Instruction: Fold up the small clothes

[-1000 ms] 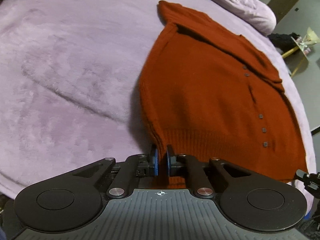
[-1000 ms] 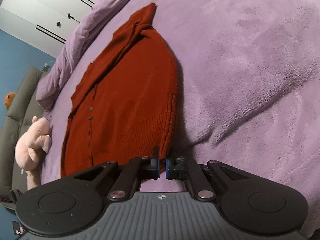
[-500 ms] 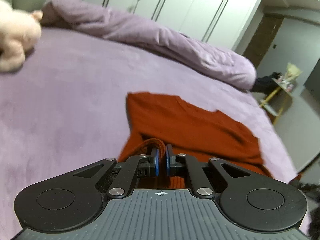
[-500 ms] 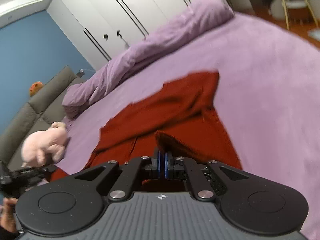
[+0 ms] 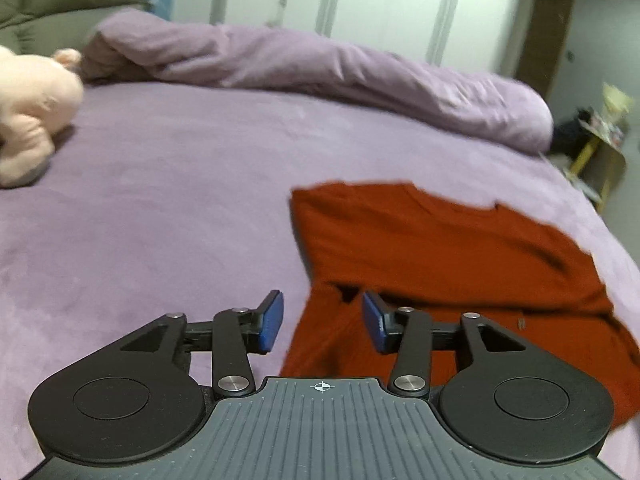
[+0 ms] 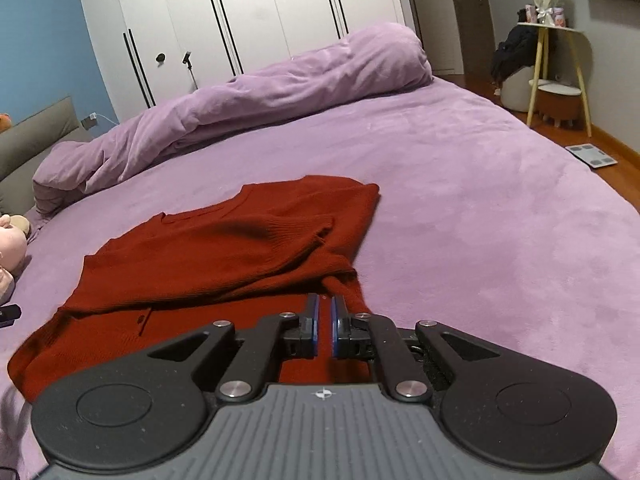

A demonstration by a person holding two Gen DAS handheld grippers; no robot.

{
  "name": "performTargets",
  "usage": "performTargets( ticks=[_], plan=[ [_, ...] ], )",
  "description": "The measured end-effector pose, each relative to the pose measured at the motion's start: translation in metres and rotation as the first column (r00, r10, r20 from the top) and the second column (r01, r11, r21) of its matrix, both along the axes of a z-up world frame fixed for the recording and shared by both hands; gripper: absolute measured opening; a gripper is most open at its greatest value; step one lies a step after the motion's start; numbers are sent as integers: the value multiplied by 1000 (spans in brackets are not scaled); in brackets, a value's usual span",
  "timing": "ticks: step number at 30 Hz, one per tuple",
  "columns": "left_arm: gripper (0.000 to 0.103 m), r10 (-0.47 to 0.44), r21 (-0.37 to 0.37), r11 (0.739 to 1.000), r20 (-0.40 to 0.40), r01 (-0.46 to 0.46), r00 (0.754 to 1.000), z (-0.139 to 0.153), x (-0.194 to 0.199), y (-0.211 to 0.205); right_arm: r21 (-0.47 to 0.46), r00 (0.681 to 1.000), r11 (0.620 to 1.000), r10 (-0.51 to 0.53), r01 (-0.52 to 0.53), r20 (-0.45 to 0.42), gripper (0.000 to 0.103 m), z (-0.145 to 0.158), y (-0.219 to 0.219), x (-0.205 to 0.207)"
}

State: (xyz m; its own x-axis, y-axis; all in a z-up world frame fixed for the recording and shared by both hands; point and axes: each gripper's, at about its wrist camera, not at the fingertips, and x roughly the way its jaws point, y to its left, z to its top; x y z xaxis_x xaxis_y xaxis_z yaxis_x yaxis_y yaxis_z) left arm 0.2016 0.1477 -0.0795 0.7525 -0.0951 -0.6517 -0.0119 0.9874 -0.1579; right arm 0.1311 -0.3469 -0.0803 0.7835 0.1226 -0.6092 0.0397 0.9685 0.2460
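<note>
Left gripper (image 5: pixel 322 322): fingers (image 5: pixel 270 322) spread wide apart, holding nothing. The red cardigan (image 5: pixel 440 248) sits in the gap and beyond, a folded edge just ahead between the pads, the rest filling center-right of the left wrist frame. Right gripper (image 6: pixel 324 326): fingers (image 6: pixel 312 320) nearly together with a thin gap; a twisted bit of cardigan (image 6: pixel 224 248) hem lies right at the tips, lower center, but can't tell if it is pinched or only touching.

Step in hand looks like finishing the bottom-to-top fold: the hem flap lies over the body, ribbed edge crossing mid-frame in the right wrist view. To do it well, let go on the right side cleanly, back both grippers off low without snagging knit, then flatten the bunched right corner so edges line up. The knit is soft and will drag with any caught pad.

Cardigan lies on the purple bed (image 6: pixel 480 200), lower left to center in the right wrist view. Outward: rolled duvet (image 6: pixel 260 100) upper center, pink plush toy (image 5: pixel 28 108) at left edge, wardrobe (image 6: pixel 240 12) behind, side table (image 6: pixel 556 64) upper right.
</note>
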Motion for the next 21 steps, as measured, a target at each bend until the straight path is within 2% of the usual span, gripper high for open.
performTargets(
  ticks=[1,2,3,7,12,15,16,18,21],
  plan=[
    [49,-26,7,1000,-14,26,1000,-3,2,-1,-2,1000,1000,14,-14,-17,16,-3,-2,1],
    [50,-57,20,998,-26,57,998,-6,5,-4,-3,999,999,35,-35,-40,24,-7,-5,2],
    [52,-84,39,996,-38,86,996,-10,9,-8,-8,996,999,53,-53,-65,27,-11,-6,4],
    [53,-147,57,987,-90,153,985,-24,24,-20,-30,989,995,93,-97,-114,28,-23,-2,7],
    [44,-189,53,979,-104,195,977,-30,34,-31,-35,986,991,123,-128,-112,27,-26,1,14],
    [33,-190,45,980,-97,195,977,-33,34,-31,-64,986,987,140,-146,-95,22,-26,5,15],
    [32,-188,41,980,-106,194,976,-35,35,-30,-71,985,986,145,-152,-98,22,-27,6,16],
    [31,-188,32,981,-118,193,975,-38,36,-28,-65,983,986,146,-154,-114,23,-29,6,20],
    [40,-214,17,976,-121,218,969,-39,35,-27,-11,979,989,142,-145,-143,28,-29,0,24]
  ],
)
